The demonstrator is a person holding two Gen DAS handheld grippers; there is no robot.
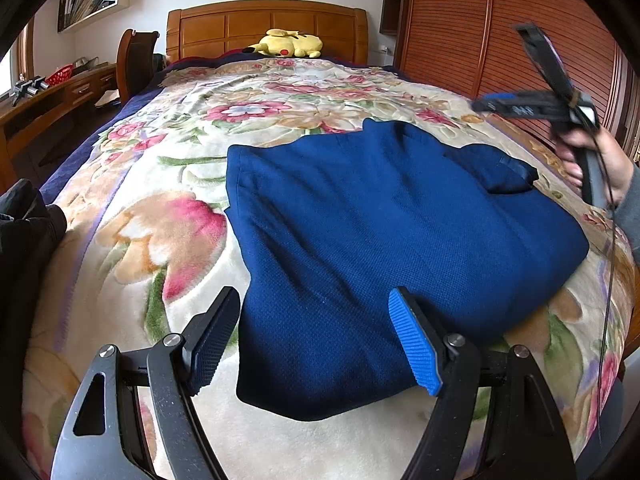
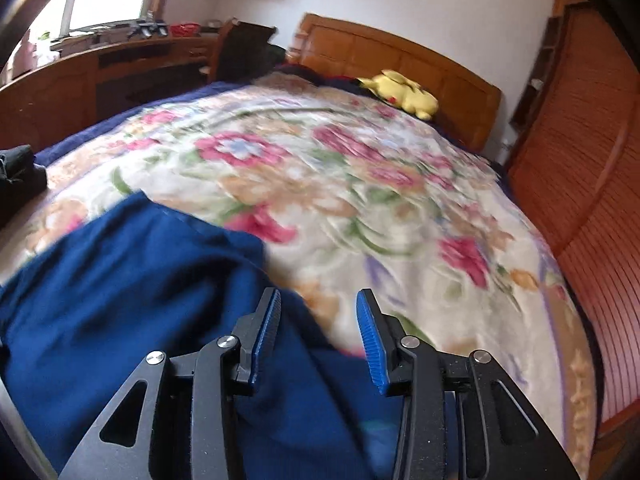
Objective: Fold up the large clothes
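Folded blue garment (image 1: pixel 384 240) on the floral blanket (image 1: pixel 168 216), both claws released.

The garment lies in a rough rectangle across the near middle of the bed, one smaller flap turned over at its far right corner. The left gripper (image 1: pixel 316 340) hovers at the garment's near edge with its jaws spread wide and nothing between the pads; the cloth shows through the gap but the pads do not press it. The right gripper (image 2: pixel 318 336) is held up in a hand (image 1: pixel 592 160) at the right side of the bed, clear of the cloth; its jaws stand partly apart and empty, though its own view is smeared, so how near it sits to the fabric is hard to judge. A yellow plush toy (image 1: pixel 288 44) rests far off against the wooden headboard (image 1: pixel 224 28), and dark clothing (image 1: pixel 24 216) sits at the left edge of the bed.
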